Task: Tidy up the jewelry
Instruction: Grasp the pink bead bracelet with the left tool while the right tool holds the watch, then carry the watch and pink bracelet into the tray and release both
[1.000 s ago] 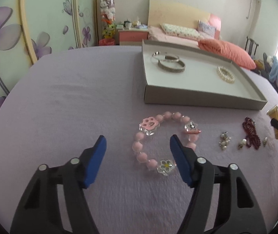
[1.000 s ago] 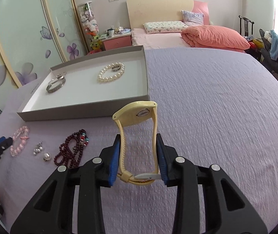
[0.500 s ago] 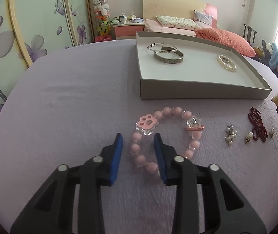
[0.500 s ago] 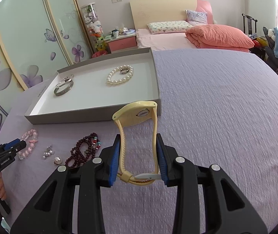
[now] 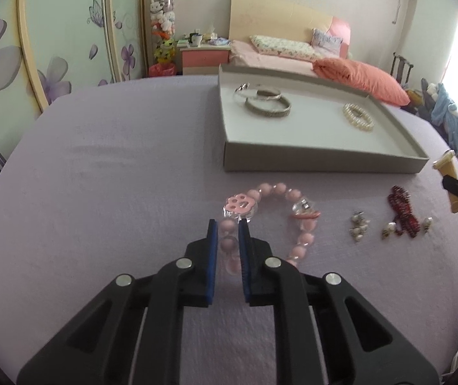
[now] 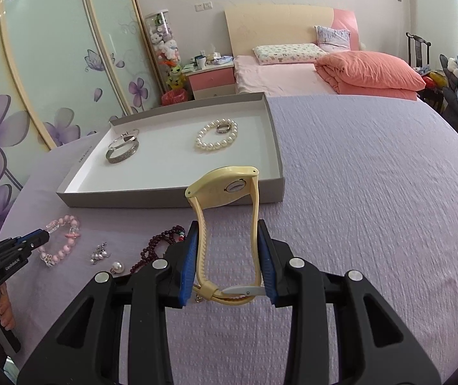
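pink bead bracelet (image 5: 270, 221) lies flat, its near beads pinched in the just-closing left gripper (image 5: 229, 224); right gripper (image 6: 229, 240) clamps the cream watch (image 6: 225, 218), long axis pointing away; print on the tray (image 6: 171, 197) rim unreadable.

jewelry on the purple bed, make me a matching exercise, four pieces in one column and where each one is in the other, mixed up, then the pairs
Column one
1. pink bead bracelet
2. cream watch
3. pearl bracelet
4. dark red bead string

Column two
A. lying in the grey tray
B. clamped between the right gripper pads
C. loose on the bedspread, right of the small pearl earrings
D. on the bedspread with the left gripper closed on its beads

Pairs: 1-D, 2-B, 3-A, 4-C
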A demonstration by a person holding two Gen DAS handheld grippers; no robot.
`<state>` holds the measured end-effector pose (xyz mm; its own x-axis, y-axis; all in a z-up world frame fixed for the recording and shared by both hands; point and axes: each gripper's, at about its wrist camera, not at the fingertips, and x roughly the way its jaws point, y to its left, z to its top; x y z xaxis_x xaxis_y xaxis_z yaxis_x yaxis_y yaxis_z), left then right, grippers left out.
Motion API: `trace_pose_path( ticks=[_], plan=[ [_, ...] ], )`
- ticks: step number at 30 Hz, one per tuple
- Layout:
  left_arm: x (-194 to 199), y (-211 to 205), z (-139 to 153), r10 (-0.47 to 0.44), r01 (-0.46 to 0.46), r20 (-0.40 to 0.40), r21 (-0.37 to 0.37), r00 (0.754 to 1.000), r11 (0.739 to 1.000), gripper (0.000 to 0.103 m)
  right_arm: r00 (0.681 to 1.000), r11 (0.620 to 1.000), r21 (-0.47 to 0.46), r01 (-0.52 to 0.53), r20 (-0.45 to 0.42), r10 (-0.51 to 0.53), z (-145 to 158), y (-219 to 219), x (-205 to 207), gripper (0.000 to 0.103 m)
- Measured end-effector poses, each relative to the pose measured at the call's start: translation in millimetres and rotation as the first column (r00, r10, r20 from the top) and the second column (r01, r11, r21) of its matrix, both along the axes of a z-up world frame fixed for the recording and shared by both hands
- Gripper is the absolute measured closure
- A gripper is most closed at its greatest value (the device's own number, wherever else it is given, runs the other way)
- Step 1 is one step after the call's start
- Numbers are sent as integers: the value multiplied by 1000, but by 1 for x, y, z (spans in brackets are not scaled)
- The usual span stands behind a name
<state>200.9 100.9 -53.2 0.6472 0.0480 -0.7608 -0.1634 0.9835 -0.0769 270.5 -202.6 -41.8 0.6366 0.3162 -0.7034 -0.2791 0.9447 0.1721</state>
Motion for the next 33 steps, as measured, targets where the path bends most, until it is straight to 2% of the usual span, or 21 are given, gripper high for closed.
trace_pose_path(
  ticks=[7, 14, 33],
  plan=[
    [-14, -6, 36, -30, 34, 102, -40, 994, 999, 90, 1000, 1000, -8, -10, 7, 10, 3, 2, -1, 67],
    [-22, -12, 69, -52, 60, 180, -40, 982, 997, 90, 999, 1000, 5, -23, 24, 23, 10, 4, -5, 67],
    [-24, -13, 94, -50, 67, 239, -65, 970, 996, 90, 997, 998, 18, -65, 40, 64, 18, 14, -11, 67]
  ],
)
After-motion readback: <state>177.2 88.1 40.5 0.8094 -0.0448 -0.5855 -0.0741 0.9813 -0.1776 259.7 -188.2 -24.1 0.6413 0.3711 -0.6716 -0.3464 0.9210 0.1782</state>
